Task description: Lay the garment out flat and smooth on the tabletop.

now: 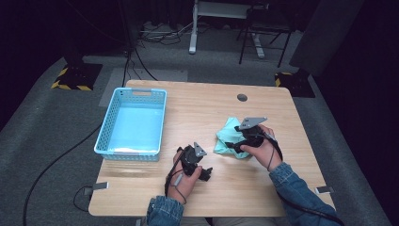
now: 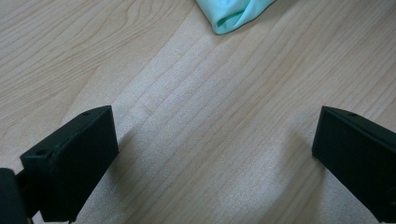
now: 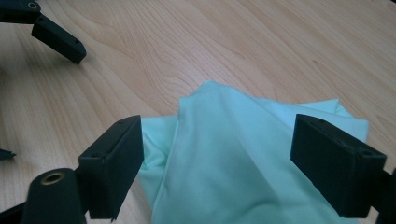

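A crumpled mint-green cloth (image 1: 227, 139) lies on the wooden table (image 1: 197, 113), right of centre. My right gripper (image 1: 234, 145) is open just above it; in the right gripper view the cloth (image 3: 233, 163) bulges up between the wide-apart jaws, untouched as far as I can see. My left gripper (image 1: 205, 173) hovers low over bare wood near the front edge, open, its jaws spread wide with nothing between them. A corner of the cloth (image 2: 233, 14) shows at the top of the left gripper view. A jaw of the left gripper (image 3: 58, 39) shows at the top left of the right gripper view.
A light-blue plastic basket (image 1: 132, 123) stands on the left part of the table, open side up. A round cable hole (image 1: 242, 97) sits near the far edge. Beyond the table are grey floor, cables and chair legs.
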